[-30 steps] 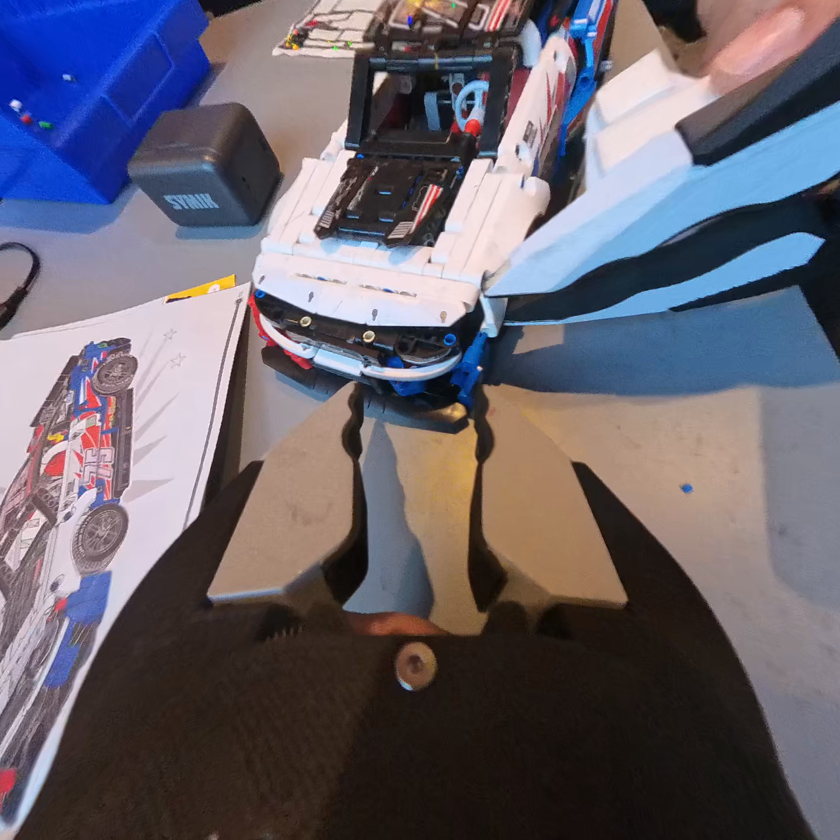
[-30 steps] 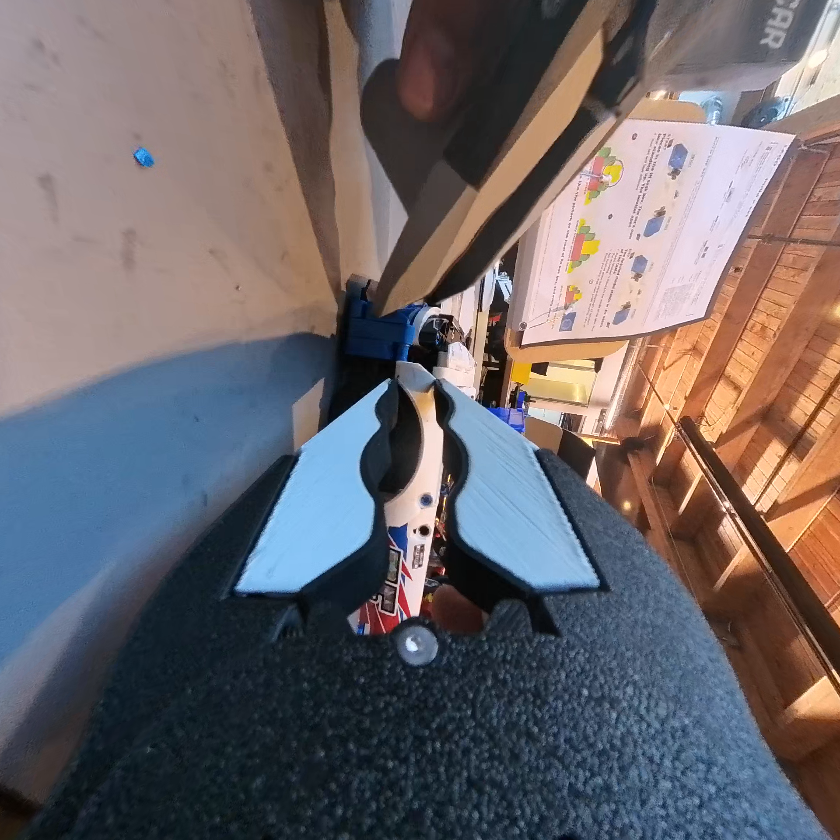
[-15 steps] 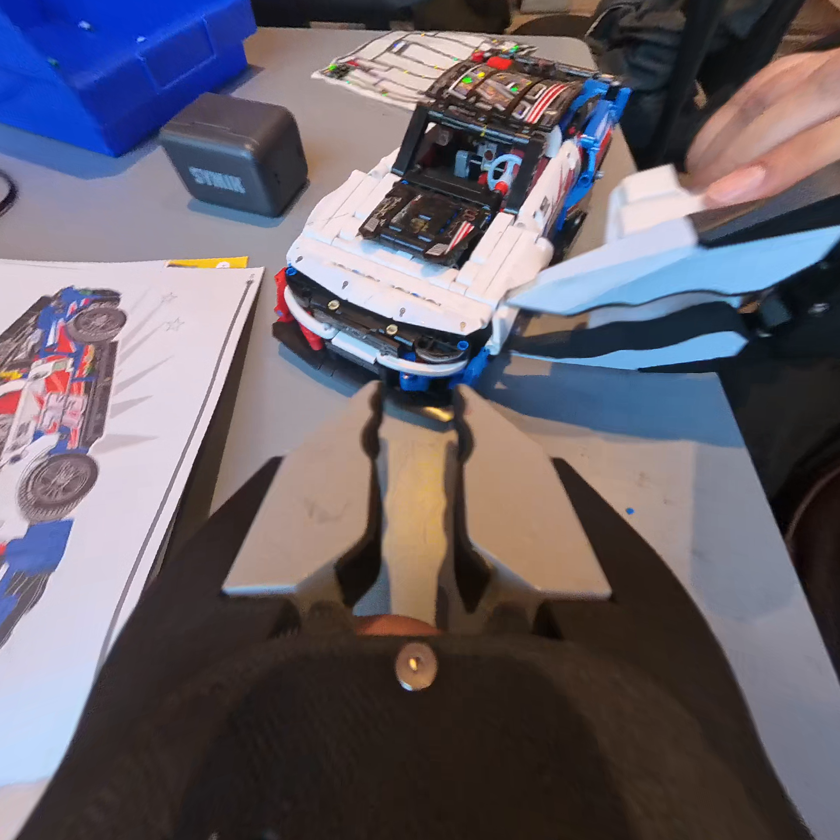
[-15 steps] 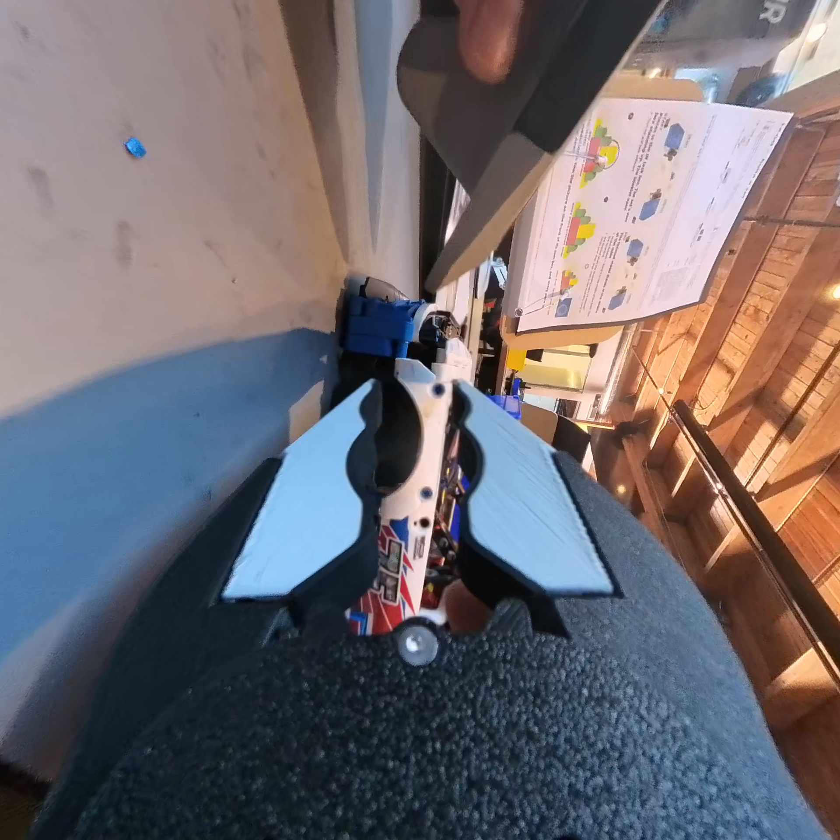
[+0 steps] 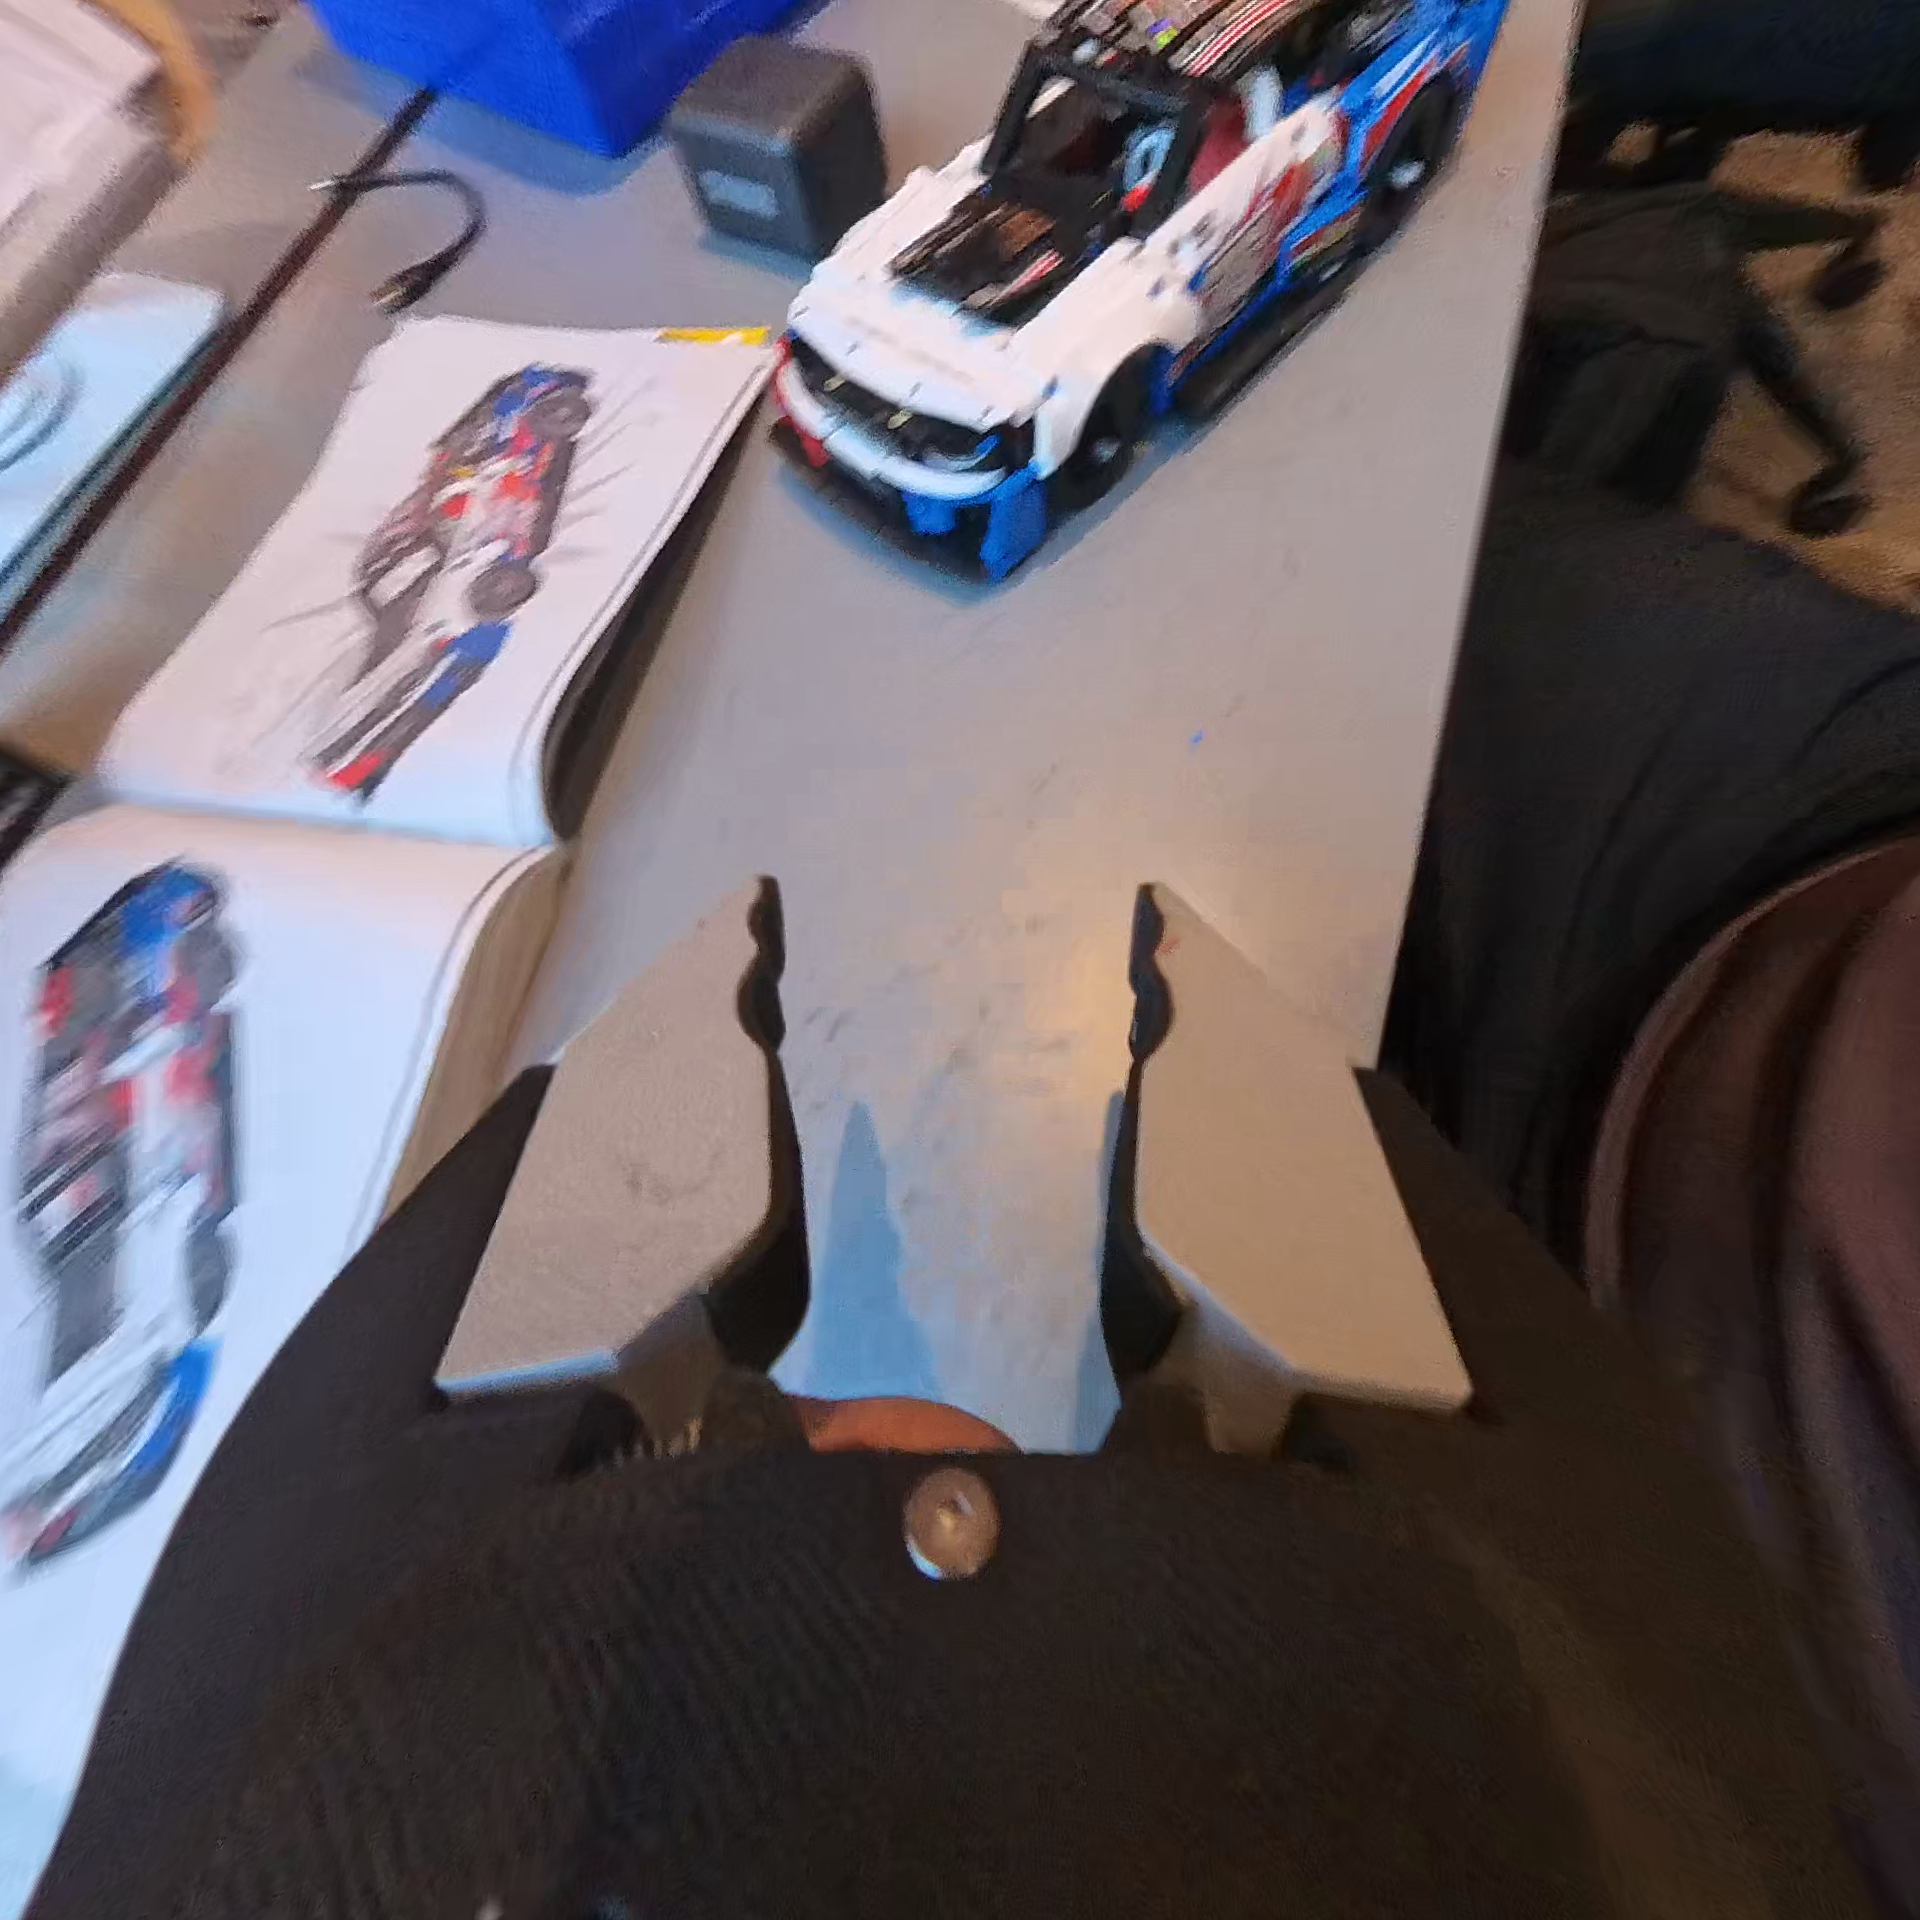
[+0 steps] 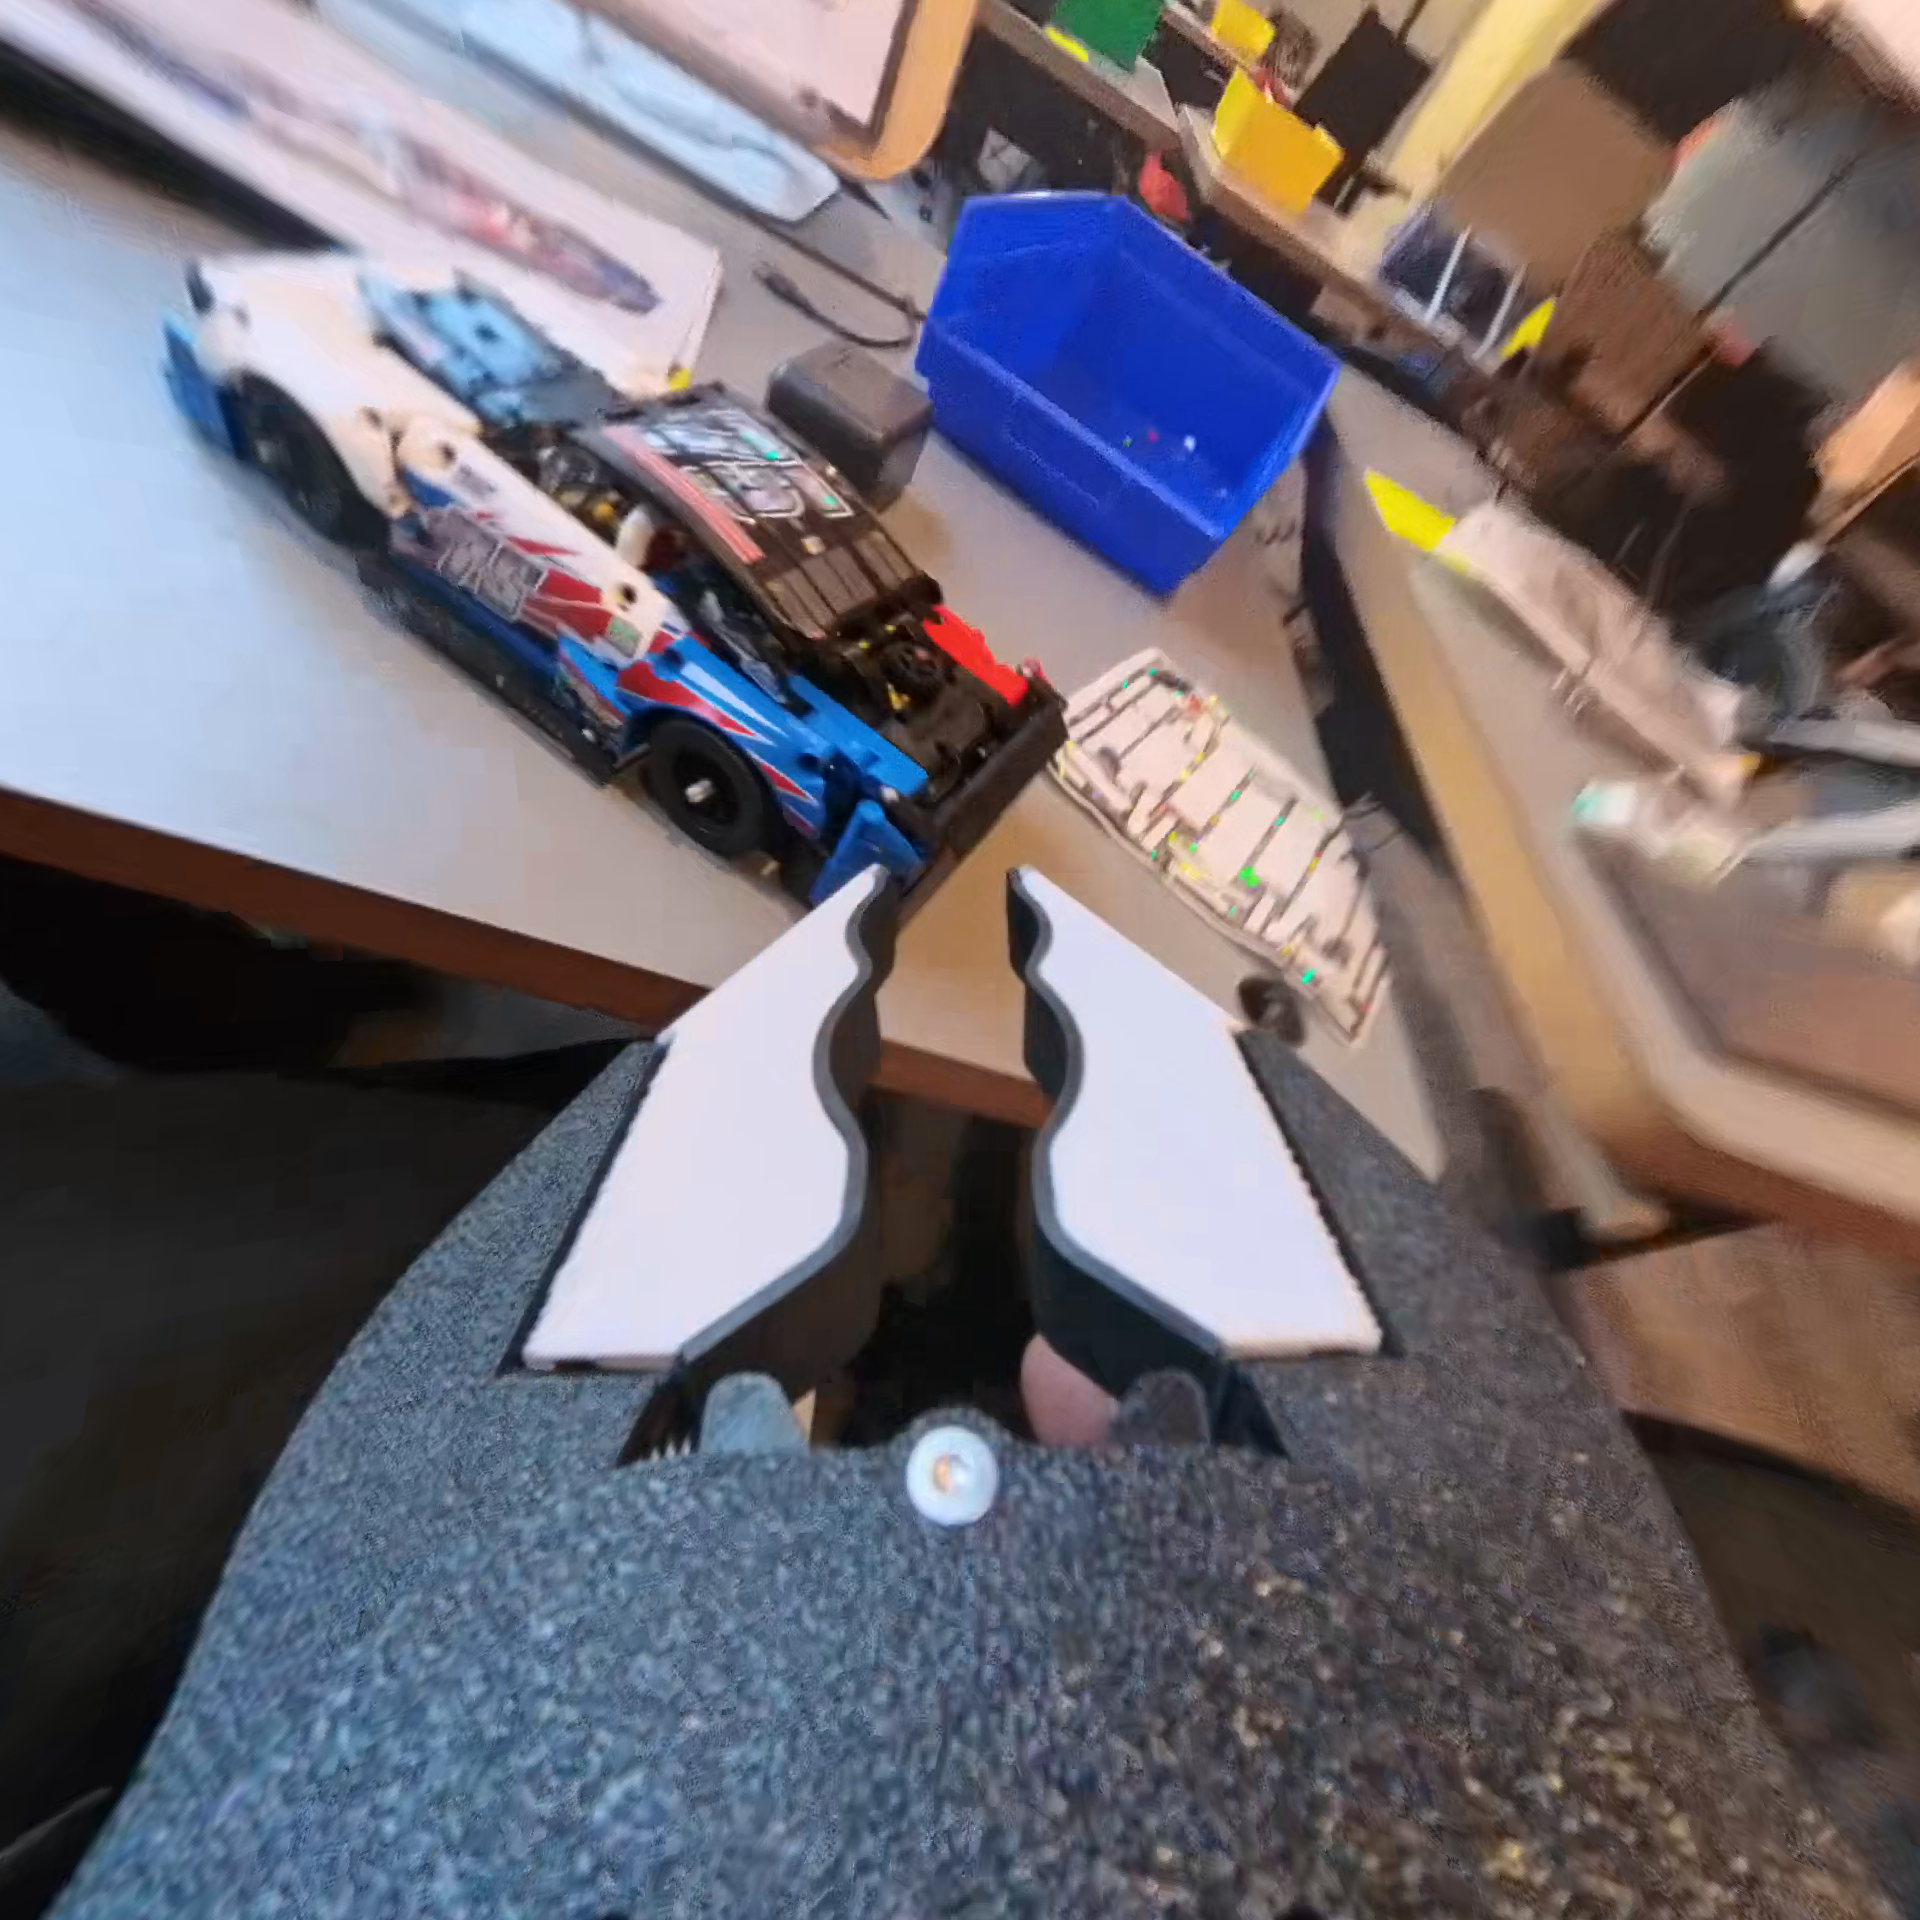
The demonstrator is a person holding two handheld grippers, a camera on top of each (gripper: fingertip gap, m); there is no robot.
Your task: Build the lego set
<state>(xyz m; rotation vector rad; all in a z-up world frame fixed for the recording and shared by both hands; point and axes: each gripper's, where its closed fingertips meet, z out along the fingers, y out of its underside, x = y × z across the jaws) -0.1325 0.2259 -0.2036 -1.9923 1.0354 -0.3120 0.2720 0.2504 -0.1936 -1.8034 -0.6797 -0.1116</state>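
The built lego race car (image 5: 1101,301), white in front and blue at the rear with a black roof, stands on the grey table (image 5: 935,748). It also shows in the right wrist view (image 6: 582,582), seen from its rear corner. My left gripper (image 5: 951,904) is open and empty, held above the table well short of the car's nose. My right gripper (image 6: 943,883) is open and empty, pulled back off the table's near edge behind the car's rear bumper.
An open instruction booklet (image 5: 436,582) lies left of the car. A blue bin (image 6: 1122,374) and a dark grey box (image 6: 852,416) stand beyond the car. A sticker sheet (image 6: 1216,831) lies by the car's rear. A tiny blue piece (image 5: 1197,738) lies on the table. The grippers' ends are close to 40 cm from one another. It is some 12 cm from my left tips to the tiny blue piece (image 5: 1197,738).
My right gripper let go of the car's side and drew back off the table. My left gripper opened wide and pulled back from the car's nose. The car stands free.
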